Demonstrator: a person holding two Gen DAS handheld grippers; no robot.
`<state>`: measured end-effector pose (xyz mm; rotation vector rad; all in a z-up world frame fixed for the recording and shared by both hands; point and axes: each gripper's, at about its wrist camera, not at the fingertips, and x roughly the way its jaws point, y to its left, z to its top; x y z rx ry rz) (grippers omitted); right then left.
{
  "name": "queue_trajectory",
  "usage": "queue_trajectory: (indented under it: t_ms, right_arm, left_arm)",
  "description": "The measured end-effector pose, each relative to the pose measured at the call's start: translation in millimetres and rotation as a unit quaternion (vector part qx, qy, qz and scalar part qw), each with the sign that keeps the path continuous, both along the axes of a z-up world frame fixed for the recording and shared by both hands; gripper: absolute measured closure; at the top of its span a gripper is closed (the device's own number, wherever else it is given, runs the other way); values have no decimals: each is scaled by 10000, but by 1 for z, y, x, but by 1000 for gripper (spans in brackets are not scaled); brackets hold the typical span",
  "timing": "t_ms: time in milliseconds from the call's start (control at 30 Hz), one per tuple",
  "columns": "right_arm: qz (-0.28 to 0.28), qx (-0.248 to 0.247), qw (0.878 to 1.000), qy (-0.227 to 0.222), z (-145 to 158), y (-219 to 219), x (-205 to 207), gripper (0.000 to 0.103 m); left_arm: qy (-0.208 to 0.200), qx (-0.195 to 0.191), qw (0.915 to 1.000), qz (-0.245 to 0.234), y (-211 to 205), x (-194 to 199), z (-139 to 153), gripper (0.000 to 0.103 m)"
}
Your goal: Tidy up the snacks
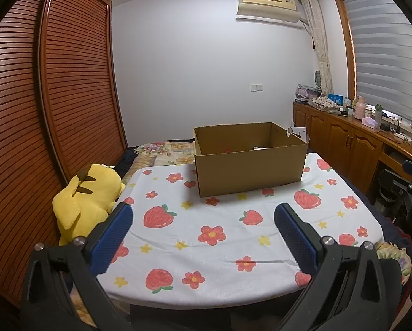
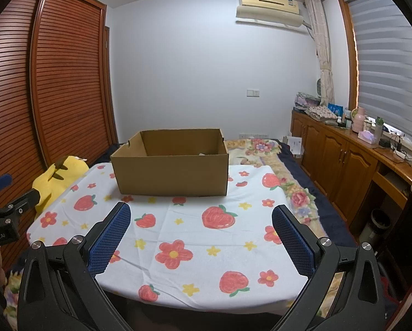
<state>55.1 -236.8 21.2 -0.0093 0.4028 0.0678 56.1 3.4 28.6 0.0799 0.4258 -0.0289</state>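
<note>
Both grippers are spread wide with nothing in them: left gripper (image 1: 203, 216) and right gripper (image 2: 201, 216) hang over the near edge of the table (image 1: 219, 248), above the strawberry cloth (image 2: 194, 237). The box (image 1: 250, 169) sits open at the far edge. Can only make out a bit of red and white inside it, too small to tell. Yellow plush (image 1: 87, 195) is just off the left edge.
</note>
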Motion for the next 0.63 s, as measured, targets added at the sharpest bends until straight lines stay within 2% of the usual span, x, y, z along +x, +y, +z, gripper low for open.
queue_trajectory:
  t_ms: [633]
  right_arm:
    - [-11,-16,10000,-3,2,1,1,0]
  left_arm:
    - [12,12,10000,7,0,0,-1,0]
